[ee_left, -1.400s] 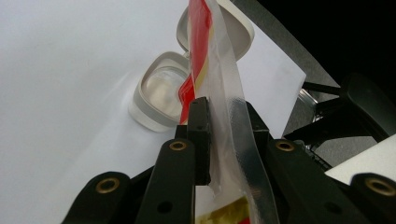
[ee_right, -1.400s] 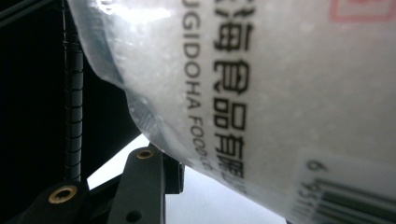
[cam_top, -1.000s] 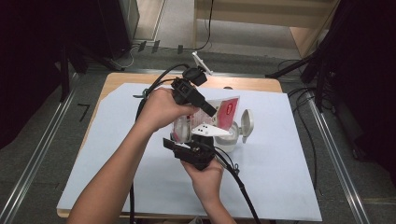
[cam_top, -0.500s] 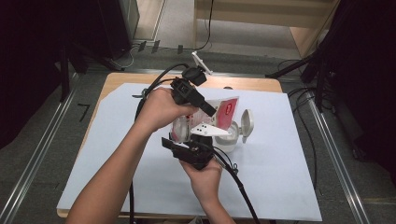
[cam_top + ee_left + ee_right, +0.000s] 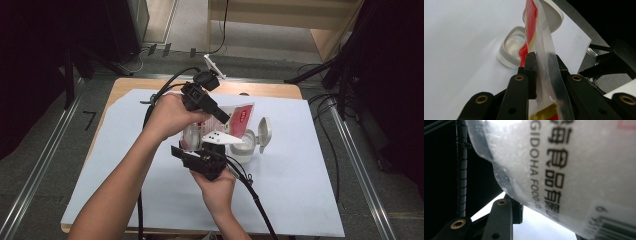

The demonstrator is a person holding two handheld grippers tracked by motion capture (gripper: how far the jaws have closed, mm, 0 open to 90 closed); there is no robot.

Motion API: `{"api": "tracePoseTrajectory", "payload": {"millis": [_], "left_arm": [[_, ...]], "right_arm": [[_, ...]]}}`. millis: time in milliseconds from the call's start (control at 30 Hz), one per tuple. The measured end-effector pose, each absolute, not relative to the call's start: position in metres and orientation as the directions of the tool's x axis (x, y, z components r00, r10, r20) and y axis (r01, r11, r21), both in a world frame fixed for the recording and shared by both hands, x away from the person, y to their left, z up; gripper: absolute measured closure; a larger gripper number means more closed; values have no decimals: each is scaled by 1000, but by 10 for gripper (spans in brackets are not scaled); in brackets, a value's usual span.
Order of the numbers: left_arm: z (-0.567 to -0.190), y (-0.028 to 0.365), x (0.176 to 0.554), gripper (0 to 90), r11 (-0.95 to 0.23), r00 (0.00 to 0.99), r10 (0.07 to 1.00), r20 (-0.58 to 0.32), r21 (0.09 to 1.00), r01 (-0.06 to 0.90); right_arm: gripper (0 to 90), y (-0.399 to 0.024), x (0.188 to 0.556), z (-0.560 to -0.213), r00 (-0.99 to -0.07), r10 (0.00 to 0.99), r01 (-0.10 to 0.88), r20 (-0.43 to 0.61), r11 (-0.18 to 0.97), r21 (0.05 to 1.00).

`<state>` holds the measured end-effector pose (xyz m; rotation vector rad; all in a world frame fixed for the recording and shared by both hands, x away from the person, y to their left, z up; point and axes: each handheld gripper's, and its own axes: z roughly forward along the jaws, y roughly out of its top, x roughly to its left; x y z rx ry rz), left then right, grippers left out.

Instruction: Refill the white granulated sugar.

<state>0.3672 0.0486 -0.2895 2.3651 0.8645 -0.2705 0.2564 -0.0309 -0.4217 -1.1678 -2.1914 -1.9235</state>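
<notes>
Nearest, at the bottom of the high view, the person's right hand [image 5: 216, 187] comes up from the table's near edge and holds the right gripper [image 5: 206, 150], whose black body sits just below the lower end of a plastic bag [image 5: 220, 127]. In the right gripper view the bag [image 5: 564, 167], clear and packed with white grains, with black print and a barcode on it, bulges across the frame right above the one jaw that shows there; the jaws stand part-way closed with the bag's bottom between them, gripping it as far as can be seen.

Just beyond, the left hand [image 5: 167, 115] reaches in from the left with the left gripper [image 5: 225, 118] slanting down toward the bag's upper end. In the left gripper view its jaws stand narrow and pinch the flat, sealed red-and-clear edge of the bag [image 5: 541, 50] between their pads.

Past the bag's red end, a small white container [image 5: 245, 145] rests on the white sheet [image 5: 310, 200] that covers the table, its hinged lid [image 5: 263, 134] flipped open and standing to the right. The left gripper view shows the bag hanging over this container [image 5: 510, 48], whose clear inside looks empty.

Farther back, the table's wooden edge [image 5: 270, 90] shows beyond the sheet, and cables trail across the grey floor behind it.
</notes>
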Motion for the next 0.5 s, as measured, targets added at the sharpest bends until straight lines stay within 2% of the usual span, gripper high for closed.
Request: {"api": "tracePoseTrajectory", "payload": {"millis": [500], "left_arm": [[-291, 44, 370, 797, -608, 766, 514, -386, 467, 643]], "right_arm": [[609, -34, 258, -421, -729, 525, 515, 439, -2, 857]]}}
